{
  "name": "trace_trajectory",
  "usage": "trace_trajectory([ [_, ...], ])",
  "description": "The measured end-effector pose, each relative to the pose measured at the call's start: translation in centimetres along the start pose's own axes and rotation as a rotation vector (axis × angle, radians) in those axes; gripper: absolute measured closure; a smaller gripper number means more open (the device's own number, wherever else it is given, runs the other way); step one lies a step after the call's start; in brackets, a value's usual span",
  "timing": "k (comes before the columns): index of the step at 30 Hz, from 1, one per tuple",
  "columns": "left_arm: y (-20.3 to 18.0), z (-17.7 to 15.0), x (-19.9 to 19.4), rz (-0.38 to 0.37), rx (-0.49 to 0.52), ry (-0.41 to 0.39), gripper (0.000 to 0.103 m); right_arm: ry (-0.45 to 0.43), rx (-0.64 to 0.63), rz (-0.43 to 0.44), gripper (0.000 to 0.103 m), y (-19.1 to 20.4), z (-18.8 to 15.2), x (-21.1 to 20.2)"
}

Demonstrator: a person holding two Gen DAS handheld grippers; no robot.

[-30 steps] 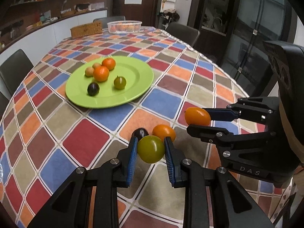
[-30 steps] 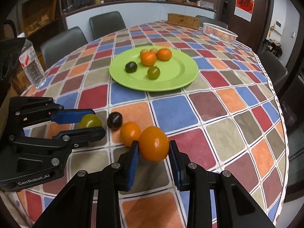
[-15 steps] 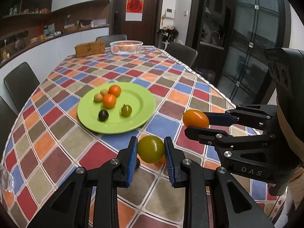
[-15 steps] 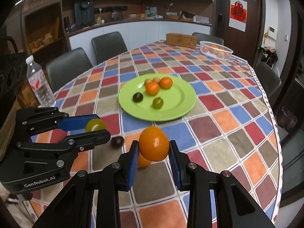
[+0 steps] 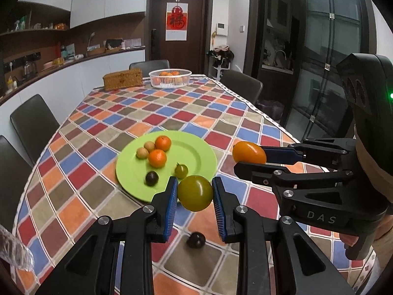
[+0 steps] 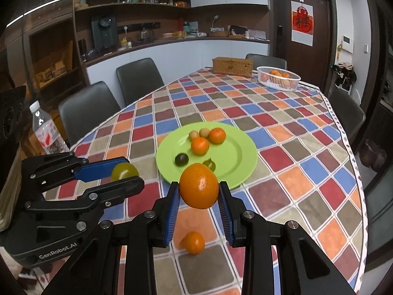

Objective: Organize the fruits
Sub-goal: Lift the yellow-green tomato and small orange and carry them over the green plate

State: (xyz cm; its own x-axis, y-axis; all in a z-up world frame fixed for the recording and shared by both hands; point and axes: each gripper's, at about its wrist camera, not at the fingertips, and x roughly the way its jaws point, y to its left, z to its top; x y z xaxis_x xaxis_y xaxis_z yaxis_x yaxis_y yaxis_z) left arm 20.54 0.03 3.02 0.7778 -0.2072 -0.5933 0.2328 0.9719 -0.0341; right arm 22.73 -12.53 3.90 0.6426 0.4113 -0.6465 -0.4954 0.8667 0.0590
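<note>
Holding green fruit point(image 5: 195, 193), left gripper point(image 5: 195, 194) jaws clamped on it, above tablecloth point(image 5: 172, 113) near green plate point(image 5: 196, 152). Right gripper point(image 6: 199, 189) jaws clamped on orange point(image 6: 199, 185). Dark fruit point(image 5: 195, 239) & small orange point(image 6: 194, 242) lie on cloth below.

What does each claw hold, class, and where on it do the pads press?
The left claw holds a green fruit and the right claw an orange, each pinched on two opposite sides.
</note>
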Motion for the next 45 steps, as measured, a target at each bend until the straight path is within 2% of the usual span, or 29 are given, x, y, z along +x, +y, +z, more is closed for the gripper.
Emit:
trace_trajectory([
  [12, 3.9, 2.7, 2.7, 0.020, -0.009, 0.024, 0.075, 0.021, 0.029, -0.012, 0.071, -0.4, 4.1, 3.4],
  [22, 7.3, 4.2, 6.7, 0.007, -0.080, 0.085, 0.075, 0.089, 0.099, 0.007, 0.071, -1.4, 6.5, 8.2],
  [35, 10.3, 3.5, 13.6, 0.027, -0.138, 0.218, 0.075, 0.221, 0.189, -0.044, 0.071, -4.0, 6.4, 14.4],
  [45, 11.2, 3.2, 15.5, 0.028, -0.162, 0.259, 0.075, 0.281, 0.204, -0.080, 0.071, -4.8, 5.3, 16.7],
])
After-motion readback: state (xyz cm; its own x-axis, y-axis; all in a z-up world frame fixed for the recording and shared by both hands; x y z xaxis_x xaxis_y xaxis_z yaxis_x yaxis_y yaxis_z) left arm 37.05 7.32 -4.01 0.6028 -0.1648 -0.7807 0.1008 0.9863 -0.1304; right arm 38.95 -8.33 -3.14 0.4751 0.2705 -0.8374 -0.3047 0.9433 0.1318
